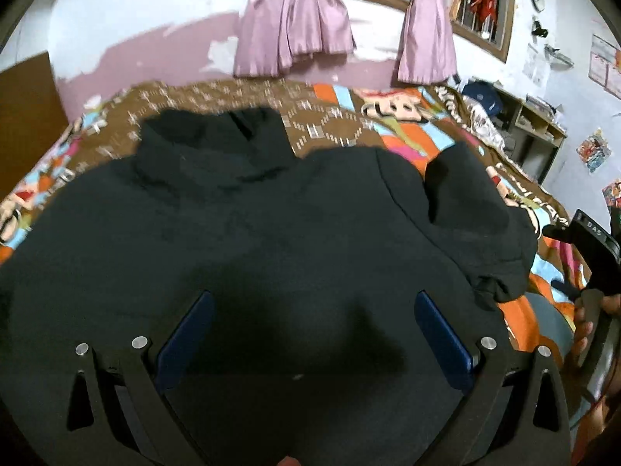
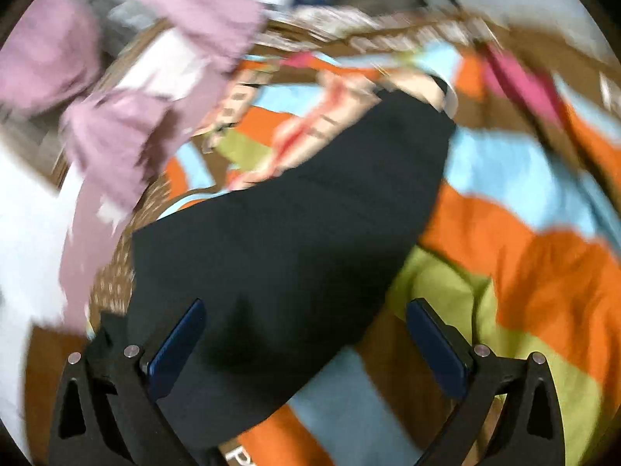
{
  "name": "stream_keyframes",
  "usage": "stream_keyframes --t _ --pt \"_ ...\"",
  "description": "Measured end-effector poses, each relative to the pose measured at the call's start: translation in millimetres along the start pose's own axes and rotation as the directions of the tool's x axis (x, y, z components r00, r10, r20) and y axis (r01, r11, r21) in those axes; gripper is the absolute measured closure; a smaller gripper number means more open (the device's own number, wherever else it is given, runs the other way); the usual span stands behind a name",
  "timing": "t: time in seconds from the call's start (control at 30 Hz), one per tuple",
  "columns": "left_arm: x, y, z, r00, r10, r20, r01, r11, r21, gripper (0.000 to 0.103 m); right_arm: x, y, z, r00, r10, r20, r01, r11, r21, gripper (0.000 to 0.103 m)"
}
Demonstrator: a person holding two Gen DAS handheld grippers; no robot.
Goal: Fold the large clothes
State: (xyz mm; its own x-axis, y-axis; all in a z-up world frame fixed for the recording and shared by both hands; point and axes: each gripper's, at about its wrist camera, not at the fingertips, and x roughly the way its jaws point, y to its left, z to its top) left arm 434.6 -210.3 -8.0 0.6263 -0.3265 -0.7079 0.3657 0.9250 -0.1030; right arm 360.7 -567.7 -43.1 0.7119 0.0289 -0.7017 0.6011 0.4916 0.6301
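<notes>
Garment: black hoodie (image 1: 240,225) spread flat on the bed's patterned blanket (image 1: 330,124).
Left gripper (image 1: 314,310): jaws apart, over the hoodie's body.
Right gripper (image 2: 306,322): jaws apart, above a sleeve (image 2: 310,202).

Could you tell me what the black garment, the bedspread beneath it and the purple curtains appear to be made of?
The black garment looks like thick matte fleece or sweatshirt knit: it reflects no light and folds in soft, rounded creases. The bedspread seems a soft printed blanket, plush or woven, though blur hides the pile. The purple curtains look like satin or a similar synthetic, given their sheen along the pleats.
</notes>
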Motion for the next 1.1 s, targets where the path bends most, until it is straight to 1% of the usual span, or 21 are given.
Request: stream_keyframes --t 0.03,0.1,0.17,0.2,0.27,0.33,0.37,0.4,0.53,0.6,0.63,0.7,0.77,0.8,0.9,0.93,0.97,1.0,1.03,1.07,1.1 --pt "9 -1 0 1.0 -0.004 -0.02 0.004 1.0 -0.009 0.002 10 -12 5 0.999 0.019 -0.046 -0.015 0.996 0.083 0.0" --pt "24 -2 -2 0.998 -0.005 -0.055 0.004 1.0 -0.024 0.002 19 -27 8 0.995 0.065 -0.073 -0.05 0.98 0.195 0.002" --pt "39 -1 -6 0.994 0.005 -0.108 -0.008 1.0 -0.026 0.002 25 -34 11 0.991 0.095 -0.091 -0.071 0.969 0.238 0.016" --pt "46 -1 -10 0.99 0.017 -0.138 -0.02 0.999 -0.026 0.002 28 -34 12 0.99 0.092 -0.102 -0.066 0.968 0.242 0.029" --pt "57 3 -13 0.986 0.016 -0.165 -0.022 0.999 -0.032 0.001 28 -34 11 0.989 0.102 -0.106 -0.074 0.967 0.243 0.041" --pt "60 6 -14 0.986 0.003 -0.168 -0.011 0.999 -0.043 0.001 23 -33 11 0.992 0.077 -0.096 -0.052 0.969 0.243 0.075" --pt "61 9 -14 0.985 -0.006 -0.171 -0.002 0.999 -0.045 0.001 23 -31 14 0.994 0.07 -0.08 -0.049 0.968 0.245 0.08" --pt "61 11 -14 0.985 -0.014 -0.173 0.006 0.999 -0.046 0.001 16 -31 15 0.996 0.067 -0.052 -0.053 0.969 0.242 0.091" --pt "57 19 -13 0.984 -0.04 -0.175 0.031 0.998 -0.052 0.001 -8 -19 20 0.995 0.094 0.044 -0.101 0.973 0.206 0.096" --pt "48 28 -15 0.984 -0.047 -0.17 0.037 0.998 -0.06 0.001 -21 -2 28 0.99 0.11 0.091 -0.123 0.981 0.148 0.099" --pt "41 26 -16 0.984 -0.049 -0.169 0.038 0.997 -0.066 0.001 -30 14 32 0.984 0.126 0.129 -0.138 0.987 0.088 0.099" --pt "26 41 -19 0.985 -0.058 -0.166 0.044 0.995 -0.085 0.001 -46 43 34 0.973 0.136 0.184 -0.133 0.991 -0.027 0.099" --pt "8 56 -21 0.987 -0.062 -0.151 0.047 0.994 -0.099 0.001 -60 76 29 0.962 0.151 0.228 -0.116 0.98 -0.163 0.099" --pt "-3 64 -22 0.988 -0.061 -0.14 0.046 0.993 -0.106 0.001 -68 99 24 0.954 0.162 0.253 -0.098 0.964 -0.249 0.099" --pt "-34 88 -25 0.993 -0.049 -0.106 0.035 0.991 -0.132 0.001 -83 166 -10 0.93 0.222 0.294 -0.051 0.868 -0.495 0.099" --pt "-46 99 -27 0.994 -0.059 -0.092 0.045 0.988 -0.147 0.001 -88 192 -31 0.921 0.259 0.289 -0.039 0.802 -0.596 0.099" --pt "-58 110 -30 0.994 -0.076 -0.078 0.063 0.984 -0.165 0.001 -90 207 -47 0.918 0.281 0.278 -0.033 0.756 -0.654 0.099" --pt "-67 118 -31 0.994 -0.093 -0.065 0.08 0.98 -0.183 0.001 -91 232 -74 0.916 0.321 0.242 -0.034 0.663 -0.748 0.099" --pt "-76 130 -34 0.993 -0.105 -0.053 0.092 0.975 -0.203 0.001 -91 248 -97 0.915 0.35 0.199 -0.048 0.584 -0.81 0.099" --pt "-86 143 -35 0.993 -0.107 -0.043 0.095 0.969 -0.227 0.001 -91 269 -134 0.915 0.386 0.12 -0.079 0.462 -0.883 0.099" --pt "-99 162 -42 0.994 -0.103 -0.03 0.091 0.962 -0.259 0.001 -89 278 -158 0.916 0.397 0.062 -0.104 0.383 -0.918 0.099"
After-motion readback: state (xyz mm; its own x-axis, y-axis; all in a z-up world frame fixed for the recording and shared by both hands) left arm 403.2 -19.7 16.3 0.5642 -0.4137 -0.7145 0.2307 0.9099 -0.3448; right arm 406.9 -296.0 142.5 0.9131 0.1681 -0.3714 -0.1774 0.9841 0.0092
